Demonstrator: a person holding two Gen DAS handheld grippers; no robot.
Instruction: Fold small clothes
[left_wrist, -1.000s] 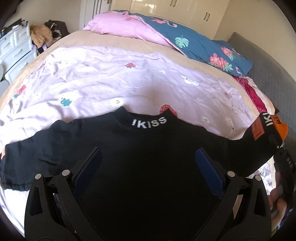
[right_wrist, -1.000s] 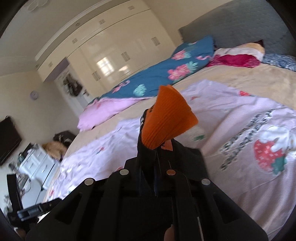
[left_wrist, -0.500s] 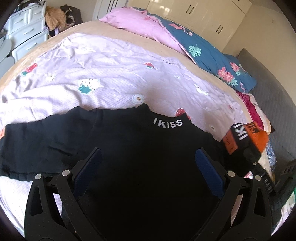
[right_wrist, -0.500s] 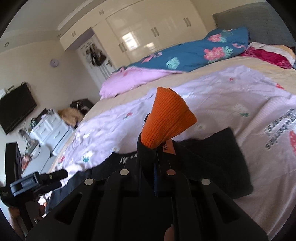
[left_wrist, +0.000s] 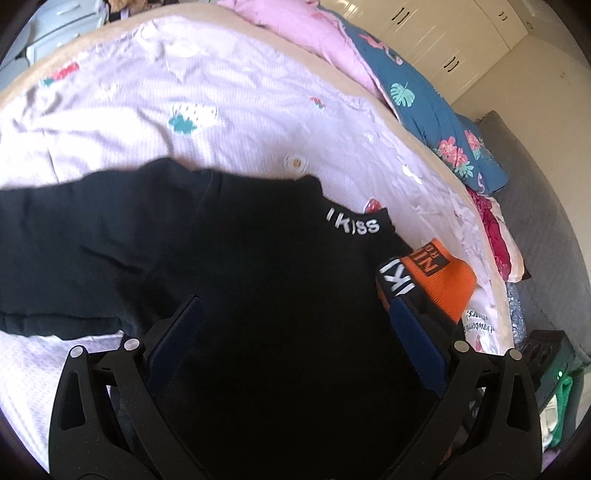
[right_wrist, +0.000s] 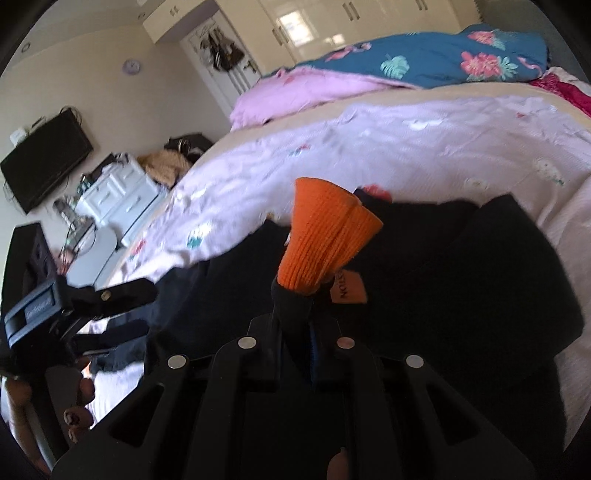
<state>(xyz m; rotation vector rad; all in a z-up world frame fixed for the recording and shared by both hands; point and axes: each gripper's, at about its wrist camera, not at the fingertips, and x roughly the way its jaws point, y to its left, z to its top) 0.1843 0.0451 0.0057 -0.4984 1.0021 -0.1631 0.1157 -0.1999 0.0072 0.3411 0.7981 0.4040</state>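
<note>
Black top (left_wrist: 258, 288) of soft matte knit lies spread on the lilac bedsheet (left_wrist: 229, 110), a thin crinkled cotton printed with small clouds and strawberries. Its left sleeve (left_wrist: 74, 236) stretches flat toward the left edge of the bed; the ribbed collar, lettered "I kiss" in white, points to the far side. My left gripper (left_wrist: 295, 332) hovers low over the body of the top, its flat blue-padded fingers (left_wrist: 177, 332) spread wide apart with nothing between them. To the right, my right gripper (right_wrist: 306, 332) is clamped on the right sleeve just behind the orange cuff (right_wrist: 325, 236), a thick ribbed band that flares out like a cone beyond the pinch. A small orange label hangs beside it. Far right, the blue floral duvet (left_wrist: 424, 103) is bunched along the far side.

Compared with half a second ago, the cuff has travelled left, from outside the shoulder to just over the right side of the body, touching my left gripper's right finger in that view.
</note>
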